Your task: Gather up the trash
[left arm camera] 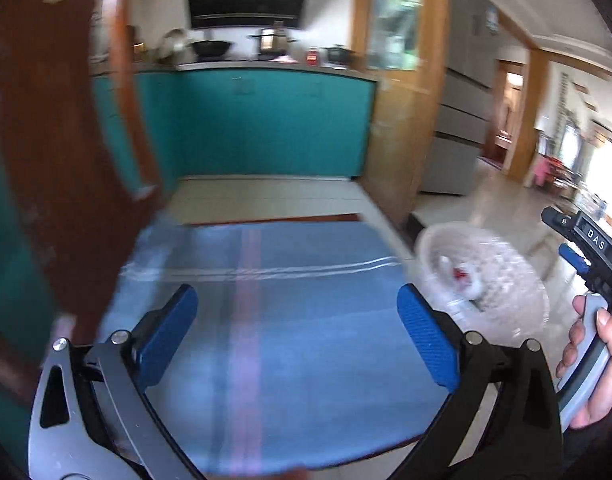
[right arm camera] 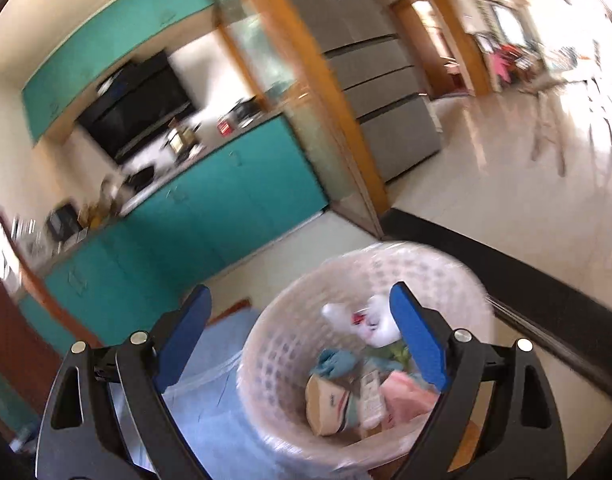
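A white perforated waste basket (right arm camera: 290, 344) with a clear liner stands beside a table spread with a blue cloth (left arm camera: 290, 320). Inside it lie several pieces of trash: white crumpled paper (right arm camera: 380, 326), a teal scrap (right arm camera: 336, 362), a brown packet (right arm camera: 326, 404) and a pink piece (right arm camera: 406, 398). My right gripper (right arm camera: 306, 336) hangs above the basket's mouth, open and holding nothing. My left gripper (left arm camera: 298, 340) is open over the blue cloth with nothing between its blue pads (left arm camera: 426, 340). In the left wrist view the basket (left arm camera: 502, 280) sits right of the table, with a hand (left arm camera: 602, 360) holding the right tool.
Teal kitchen cabinets (left arm camera: 274, 120) with a worktop and cookware run along the far wall. A brown wooden chair back (left arm camera: 66, 160) rises at the left. A grey fridge (right arm camera: 378, 80) and a wooden door frame (right arm camera: 318, 92) stand to the right, with pale tiled floor (right arm camera: 526, 208) beyond.
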Motion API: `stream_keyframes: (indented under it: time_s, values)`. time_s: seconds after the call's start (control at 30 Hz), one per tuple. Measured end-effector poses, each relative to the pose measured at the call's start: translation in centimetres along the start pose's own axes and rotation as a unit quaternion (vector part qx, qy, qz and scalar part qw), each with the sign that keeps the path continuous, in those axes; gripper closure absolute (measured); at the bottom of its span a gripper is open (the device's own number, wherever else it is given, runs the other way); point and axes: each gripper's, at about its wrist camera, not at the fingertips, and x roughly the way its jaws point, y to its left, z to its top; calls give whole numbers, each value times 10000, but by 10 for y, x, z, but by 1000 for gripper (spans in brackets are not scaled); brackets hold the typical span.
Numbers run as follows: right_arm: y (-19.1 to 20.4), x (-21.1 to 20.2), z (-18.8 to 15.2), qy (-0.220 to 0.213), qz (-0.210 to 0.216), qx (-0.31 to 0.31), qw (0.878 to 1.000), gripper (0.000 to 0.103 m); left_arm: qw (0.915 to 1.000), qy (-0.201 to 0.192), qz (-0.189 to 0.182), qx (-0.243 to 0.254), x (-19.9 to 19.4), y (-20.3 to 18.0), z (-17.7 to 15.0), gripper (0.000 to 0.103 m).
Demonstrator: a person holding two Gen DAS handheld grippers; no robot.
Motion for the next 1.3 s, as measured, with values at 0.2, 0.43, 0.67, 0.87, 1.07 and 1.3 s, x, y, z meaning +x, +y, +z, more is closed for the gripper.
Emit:
stream_keyframes:
  time_s: [0.2, 0.43, 0.67, 0.87, 1.07, 1.3]
  values:
    - [95, 3, -55, 647, 511, -1225, 9890, 10, 9982, 189, 495, -266, -7, 52, -21, 3]
    - [147, 2, -93, 994, 606, -2015, 9725, 3, 9948, 362, 789, -540, 3, 70, -17, 3]
    - [151, 10, -103, 1142, 552, -2146, 9684, 3, 9950, 395, 790, -462, 1, 65, -18, 3]
    - [152, 8, -106, 1164, 586, -2176, 9673, 4, 9950, 395, 783, -486, 3, 64, -17, 3]
    - [152, 8, -106, 1176, 609, -2174, 9670, 4, 9952, 406, 768, -440, 3, 60, -17, 3]
    - [154, 8, -106, 1149, 623, -2174, 9673, 3, 9952, 419, 786, -402, 4, 57, -17, 3]
